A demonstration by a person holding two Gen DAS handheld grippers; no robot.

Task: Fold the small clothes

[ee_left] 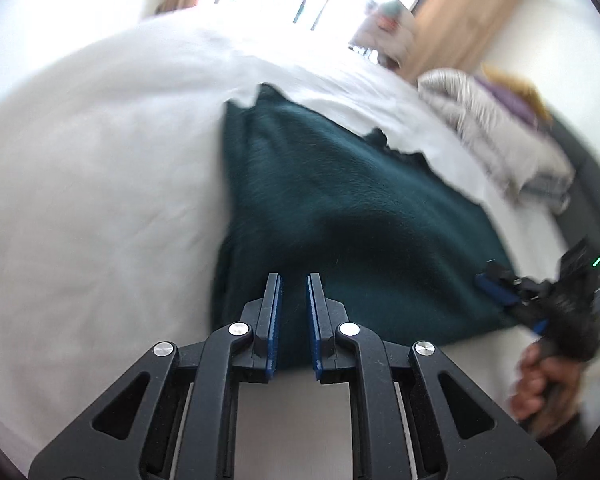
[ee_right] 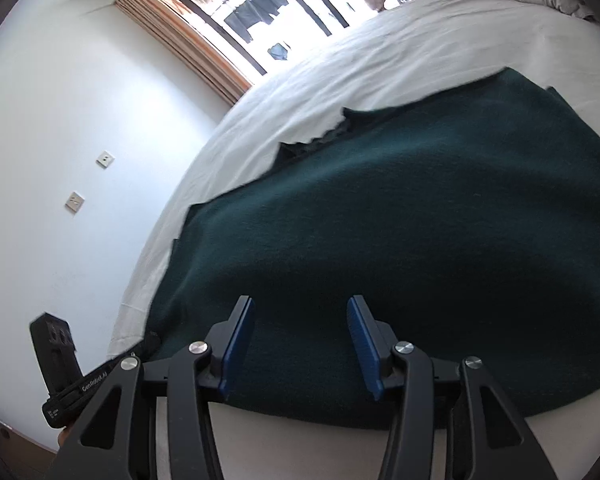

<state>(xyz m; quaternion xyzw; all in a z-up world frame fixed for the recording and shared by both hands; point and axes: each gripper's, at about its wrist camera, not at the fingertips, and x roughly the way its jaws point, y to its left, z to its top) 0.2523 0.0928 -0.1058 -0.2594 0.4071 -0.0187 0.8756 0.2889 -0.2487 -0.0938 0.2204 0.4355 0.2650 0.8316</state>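
- Lying flat across the white-sheeted bed (ee_left: 100, 160) is a dark teal-green fleece garment (ee_left: 340, 208), already doubled over on itself, with a jagged far edge where the sheet shows through. In the right wrist view it fills most of the frame, and its near hem sits just short of the bed's edge.
- Far left in the right wrist view there's a plain white wall (ee_right: 60, 120) with two small square wall plates, plus a window with a tan pleated curtain beside it.
- The left gripper (ee_left: 294, 280) hovers over the near hem of the fleece, and its blue-padded fingers (ee_left: 275, 312) are nearly together with only a narrow slit between them. Can't see any fabric pinched in there, so it looks closed on nothing.
- The right gripper (ee_right: 302, 308) has its fingers standing well apart over the fleece's near edge, pads clear of the cloth, not gripping anything.
- In the left wrist view the right gripper shows up blurry at the right edge, a person's hand (ee_left: 540, 380) wrapped around its handle.
- Further right and back, a rumpled grey-white quilted duvet (ee_left: 492, 128) is piled at the bed's far corner, with a blurry purple and mustard thing behind it.
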